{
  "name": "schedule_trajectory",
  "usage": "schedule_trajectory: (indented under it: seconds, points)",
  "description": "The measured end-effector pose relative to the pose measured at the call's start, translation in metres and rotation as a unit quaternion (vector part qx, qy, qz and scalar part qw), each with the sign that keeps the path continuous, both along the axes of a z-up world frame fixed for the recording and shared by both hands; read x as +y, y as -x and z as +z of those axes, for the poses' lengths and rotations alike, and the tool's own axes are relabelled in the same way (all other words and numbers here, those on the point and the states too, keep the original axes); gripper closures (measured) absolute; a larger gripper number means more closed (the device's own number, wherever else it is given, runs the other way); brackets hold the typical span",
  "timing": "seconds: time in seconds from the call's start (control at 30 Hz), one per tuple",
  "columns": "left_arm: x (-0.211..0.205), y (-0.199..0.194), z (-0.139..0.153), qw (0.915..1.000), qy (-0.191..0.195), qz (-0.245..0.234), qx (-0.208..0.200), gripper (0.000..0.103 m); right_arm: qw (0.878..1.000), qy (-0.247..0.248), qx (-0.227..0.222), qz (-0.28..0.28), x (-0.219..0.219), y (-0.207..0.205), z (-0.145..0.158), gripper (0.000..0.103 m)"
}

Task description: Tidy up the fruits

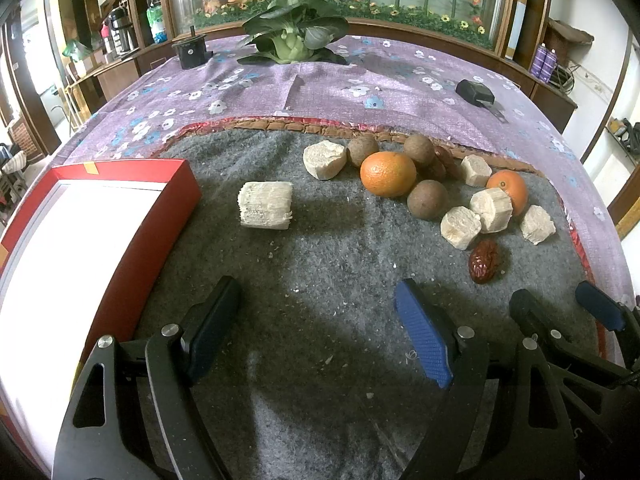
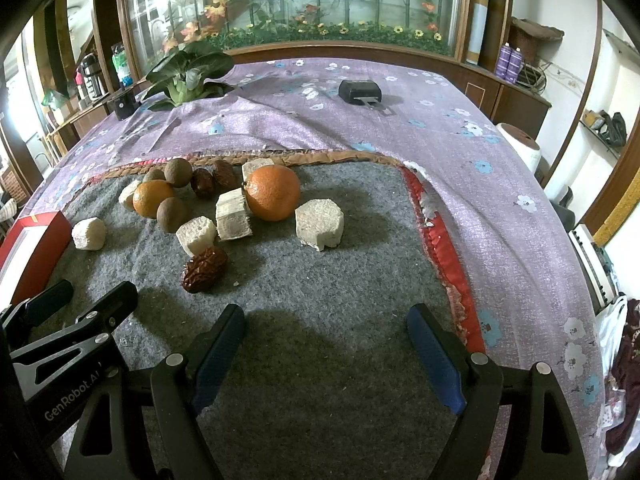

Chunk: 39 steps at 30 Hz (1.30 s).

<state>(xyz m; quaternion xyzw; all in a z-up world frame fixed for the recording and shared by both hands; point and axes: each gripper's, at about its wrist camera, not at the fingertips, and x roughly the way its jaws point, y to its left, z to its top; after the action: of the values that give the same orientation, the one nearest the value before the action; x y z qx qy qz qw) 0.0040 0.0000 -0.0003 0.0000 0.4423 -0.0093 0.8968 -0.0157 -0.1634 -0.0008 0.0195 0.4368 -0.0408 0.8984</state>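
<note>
On a grey felt mat (image 1: 320, 264) lie two oranges (image 1: 387, 173) (image 2: 273, 192), several brown round fruits (image 1: 427, 199), red dates (image 1: 484, 261) (image 2: 204, 264) and several pale cut chunks (image 1: 265, 204) (image 2: 319, 223). A red box with a white inside (image 1: 80, 236) stands at the mat's left. My left gripper (image 1: 320, 300) is open and empty above the mat's near part. My right gripper (image 2: 326, 320) is open and empty, just right of the left one; it also shows in the left wrist view (image 1: 560, 300).
A purple flowered cloth (image 2: 400, 128) covers the table. A green leafy vegetable (image 1: 294, 36) and a small black block (image 1: 191, 51) sit at the far side, and a black device with a metal tab (image 2: 360, 92) lies on the cloth.
</note>
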Motion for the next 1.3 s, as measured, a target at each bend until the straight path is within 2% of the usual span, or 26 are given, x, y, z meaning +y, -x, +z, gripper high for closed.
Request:
schedule_trajectory:
  seconds: [0.37,0.9,1.03,1.2,1.3]
  points:
    - [-0.001,0.0,-0.001,1.0,-0.001,-0.002,0.002,0.022,1.0,0.0,0.0,0.0,0.0,0.0,0.0,0.02]
    - [0.002,0.01,0.008,0.9991,0.001,-0.034,0.024,0.022,1.0,0.002,0.002,0.005,0.001,-0.001,0.0,0.019]
    - [0.01,0.017,0.015,0.9993,0.013,-0.031,0.013,0.022,1.0,0.002,0.002,0.005,0.0,-0.002,0.001,0.019]
    - [0.02,0.031,0.032,0.9993,-0.025,-0.026,-0.014,0.022,1.0,0.003,0.003,0.021,0.001,0.001,0.004,0.02]
    - [0.029,0.036,0.041,0.9991,-0.011,-0.035,-0.02,0.022,0.999,0.001,-0.021,0.027,-0.002,0.011,0.016,0.02]
